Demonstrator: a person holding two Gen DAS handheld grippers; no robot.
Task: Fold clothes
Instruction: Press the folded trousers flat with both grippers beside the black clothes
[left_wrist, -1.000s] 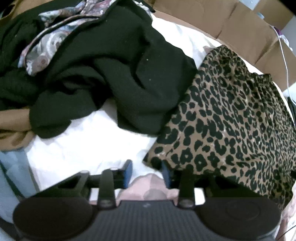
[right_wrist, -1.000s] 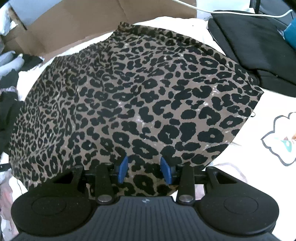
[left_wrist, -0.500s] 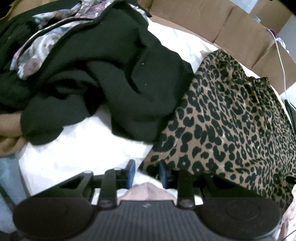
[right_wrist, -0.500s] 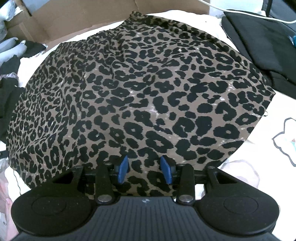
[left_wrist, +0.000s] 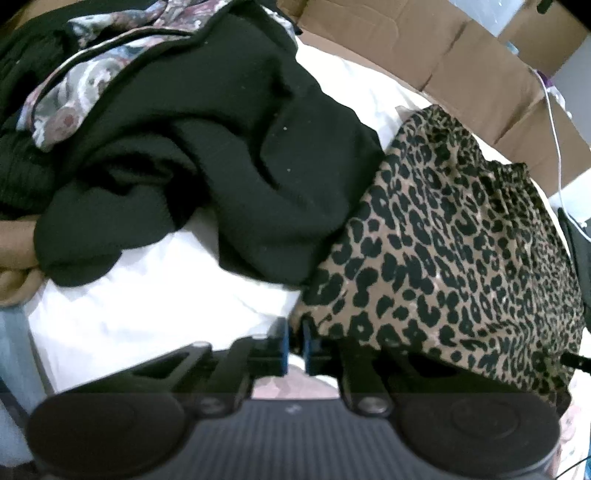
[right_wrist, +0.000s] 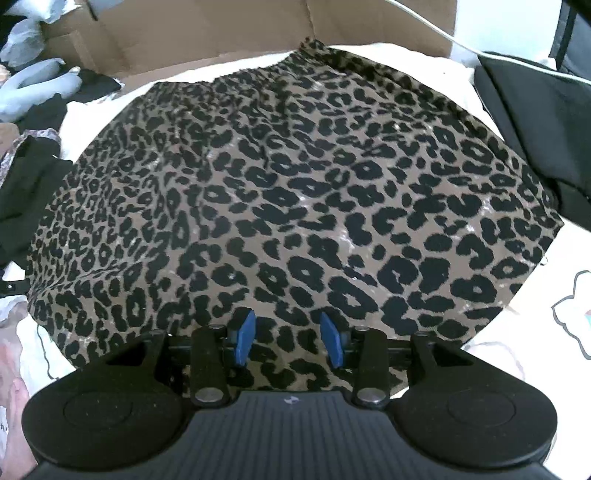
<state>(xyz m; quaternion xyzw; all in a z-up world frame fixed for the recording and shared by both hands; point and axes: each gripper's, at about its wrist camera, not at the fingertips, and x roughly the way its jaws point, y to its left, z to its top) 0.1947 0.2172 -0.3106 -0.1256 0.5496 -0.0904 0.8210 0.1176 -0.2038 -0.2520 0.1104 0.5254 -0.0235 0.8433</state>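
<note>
Far left in the left wrist view, a tan cloth (left_wrist: 14, 258) bunches at the edge, with a heap of black knit garments (left_wrist: 207, 166) beside it and a floral-patterned piece (left_wrist: 74, 107) lying on top of the heap. The heap rests on a white sheet (left_wrist: 140, 314) covering the surface, and its right edge overlaps the left side of the leopard-print garment (left_wrist: 461, 251). The left tool (left_wrist: 295, 341) sits at that garment's near-left corner, its 2 blue fingers (left_wrist: 283, 343) drawn nearly together with the corner of the print fabric pinched between them. Behind, brown cardboard (left_wrist: 443, 51) runs along the far side, and a white cable (left_wrist: 554, 140) hangs down at the right.

In the right wrist view, a pale blue-grey item (right_wrist: 33, 88) and dark clothes lie at the far left near the cardboard (right_wrist: 221, 37). The leopard-print garment (right_wrist: 295, 192) is spread flat and wide across the middle of the white sheet (right_wrist: 546, 295), its gathered edge at the far side. The right tool (right_wrist: 290, 339) hovers over the garment's near hem, its 2 blue fingers (right_wrist: 246, 338) standing well apart with print fabric showing between them; whether they touch the cloth cannot be told. At the right lies a flat black item (right_wrist: 535, 122), touching the garment's right side, with a cartoon print (right_wrist: 576, 314) on the sheet nearer the camera.
</note>
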